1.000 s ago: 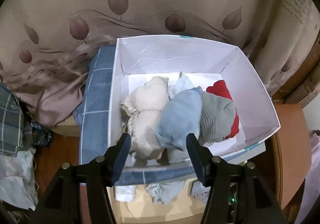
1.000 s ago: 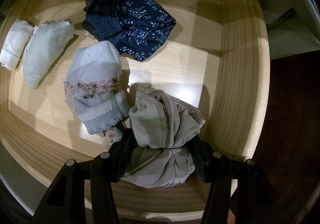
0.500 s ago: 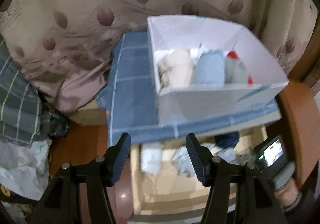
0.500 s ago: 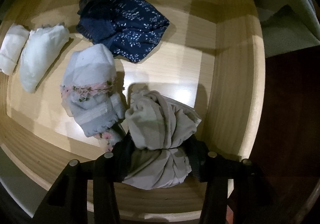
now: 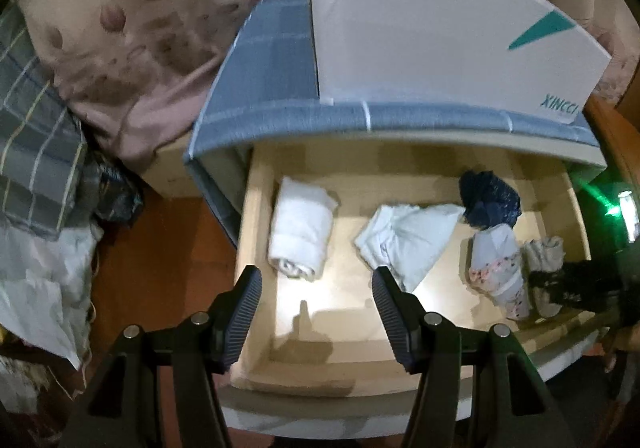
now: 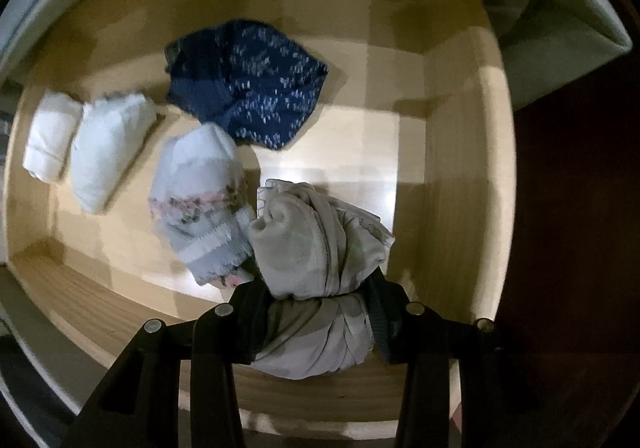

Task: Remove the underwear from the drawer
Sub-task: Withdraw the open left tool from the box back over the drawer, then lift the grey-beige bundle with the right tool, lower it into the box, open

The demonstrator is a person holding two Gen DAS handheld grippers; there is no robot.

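The open wooden drawer holds several pieces of underwear. My right gripper is shut on a rolled grey-beige piece at the drawer's right front, raised slightly; it also shows in the left wrist view. Beside it lie a pale blue floral piece, a navy patterned piece, a white folded piece and a white roll. My left gripper is open and empty above the drawer's left front, near the white roll.
A white cardboard box stands on a blue checked cloth on top of the cabinet above the drawer. Pink leaf-print bedding and a pile of clothes lie at the left. The floor is reddish wood.
My left gripper has dropped from over the white box down to the drawer's left front. My right gripper has closed tighter on the grey-beige roll and pulled back slightly.
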